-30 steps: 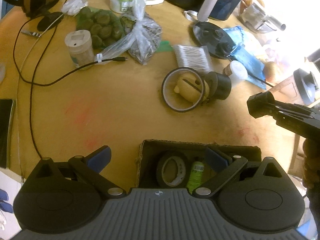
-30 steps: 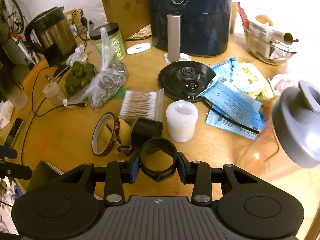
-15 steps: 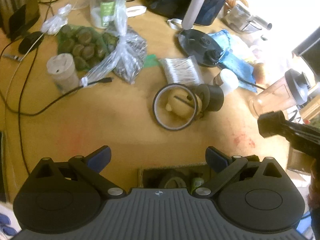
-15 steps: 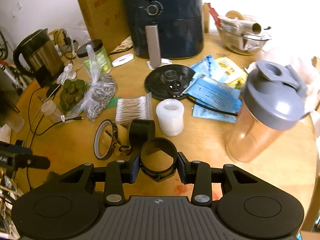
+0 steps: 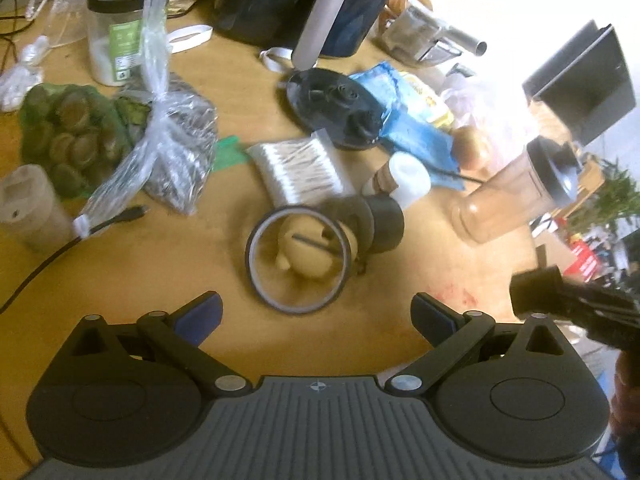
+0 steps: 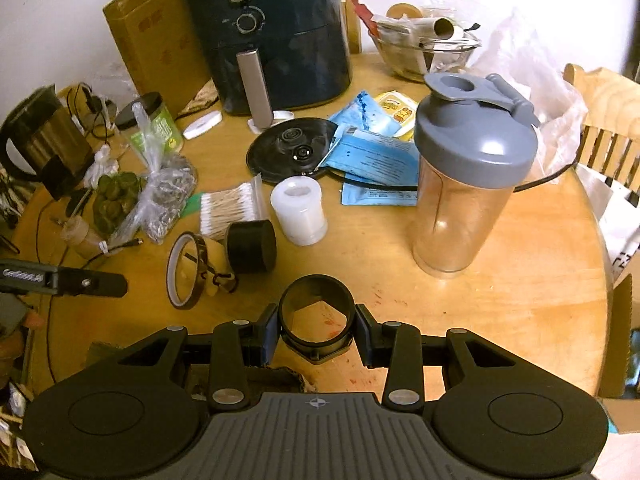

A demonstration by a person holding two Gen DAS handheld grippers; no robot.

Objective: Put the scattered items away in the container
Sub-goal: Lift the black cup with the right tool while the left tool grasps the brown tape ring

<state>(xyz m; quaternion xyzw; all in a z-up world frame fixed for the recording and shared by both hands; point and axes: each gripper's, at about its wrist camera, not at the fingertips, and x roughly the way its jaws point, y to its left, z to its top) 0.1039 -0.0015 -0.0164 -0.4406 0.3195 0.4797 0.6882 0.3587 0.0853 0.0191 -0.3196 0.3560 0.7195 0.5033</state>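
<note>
Wooden tabletop (image 6: 500,300) fills both views, crowded with clutter. Starting at my left tongs (image 5: 316,320): their blue-padded jaws stand wide apart with nothing between them, pointing down at the table. A second ago the cardboard container sat directly beneath these jaws, with a tape roll and a green item already inside; the left hand has since swept forward and the container has dropped out of this view, so I judge the left side is now reaching for another item. Just ahead of the left jaws lies a thin amber tape ring (image 5: 298,258), leaning against a small tan object, with a black cylinder (image 5: 386,222) touching its far right edge and a white tub (image 5: 408,176) just beyond that. Further ahead to the left are a bag of cotton swabs (image 5: 300,172) and tied plastic bags (image 5: 160,128). Moving right, my right tongs (image 6: 316,330) are closed partway on a black ring (image 6: 316,316), gripped at both sides and lifted clear of the table. Their grip on it has not changed over the last second, though the hand has rolled and shifted. Only a torn cardboard edge (image 6: 280,372), likely the container, shows just under these jaws, so the ring looks close to its drop point. Ahead to the right stands a shaker bottle (image 6: 468,184).
</note>
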